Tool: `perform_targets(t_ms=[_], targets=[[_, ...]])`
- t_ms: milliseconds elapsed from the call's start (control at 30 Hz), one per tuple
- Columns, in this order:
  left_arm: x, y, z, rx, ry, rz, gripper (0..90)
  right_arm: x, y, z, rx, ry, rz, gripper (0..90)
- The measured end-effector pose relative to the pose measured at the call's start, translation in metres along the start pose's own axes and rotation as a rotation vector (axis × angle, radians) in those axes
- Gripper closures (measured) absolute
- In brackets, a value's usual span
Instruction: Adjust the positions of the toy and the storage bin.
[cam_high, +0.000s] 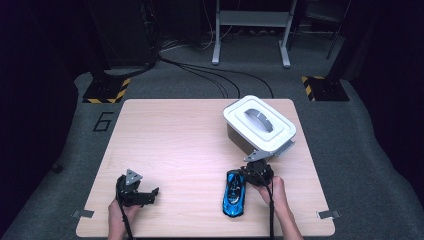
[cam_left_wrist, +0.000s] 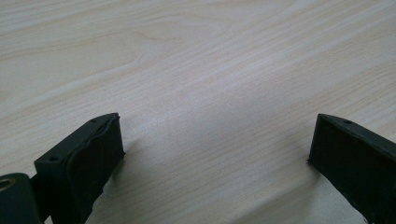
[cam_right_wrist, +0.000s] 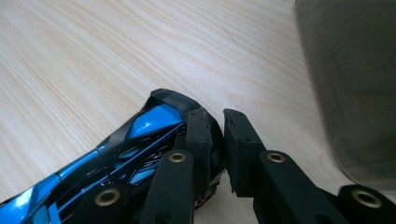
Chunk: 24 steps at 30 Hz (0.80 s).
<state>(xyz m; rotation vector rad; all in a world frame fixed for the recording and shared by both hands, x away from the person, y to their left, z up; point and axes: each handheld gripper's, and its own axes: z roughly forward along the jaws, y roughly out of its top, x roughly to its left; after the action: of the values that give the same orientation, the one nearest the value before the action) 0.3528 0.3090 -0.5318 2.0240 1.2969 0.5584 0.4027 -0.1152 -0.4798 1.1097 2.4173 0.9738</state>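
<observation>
Beside toy car (cam_right_wrist: 116, 154), right gripper (cam_right_wrist: 217, 126) seemingly shut, angled low.

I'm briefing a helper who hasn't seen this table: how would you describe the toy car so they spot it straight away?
Start at the light wooden table and find the white-lidded bin at its far right. Directly nearer the person from that bin lies the toy car, beside the right gripper, whose jaws are closed at the car's end. It is glossy blue and black, the only coloured thing there.
</observation>
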Motion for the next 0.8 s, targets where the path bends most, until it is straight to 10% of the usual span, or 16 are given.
perform_targets(t_ms=[533,633,800], targets=[[0.001,0.001,-0.001,0.012,-0.006,0.002,2.9,-0.001,0.001,0.013,-0.005,0.002,0.022,73.7],[0.0,0.0,0.0,-0.002,0.004,-0.004,3.1,0.016,0.002,0.001,-0.018,-0.06,0.096,39.4],[0.0,0.0,0.0,-0.002,0.003,-0.002,3.4,0.037,-0.003,-0.004,0.018,-0.101,0.181,10.3]])
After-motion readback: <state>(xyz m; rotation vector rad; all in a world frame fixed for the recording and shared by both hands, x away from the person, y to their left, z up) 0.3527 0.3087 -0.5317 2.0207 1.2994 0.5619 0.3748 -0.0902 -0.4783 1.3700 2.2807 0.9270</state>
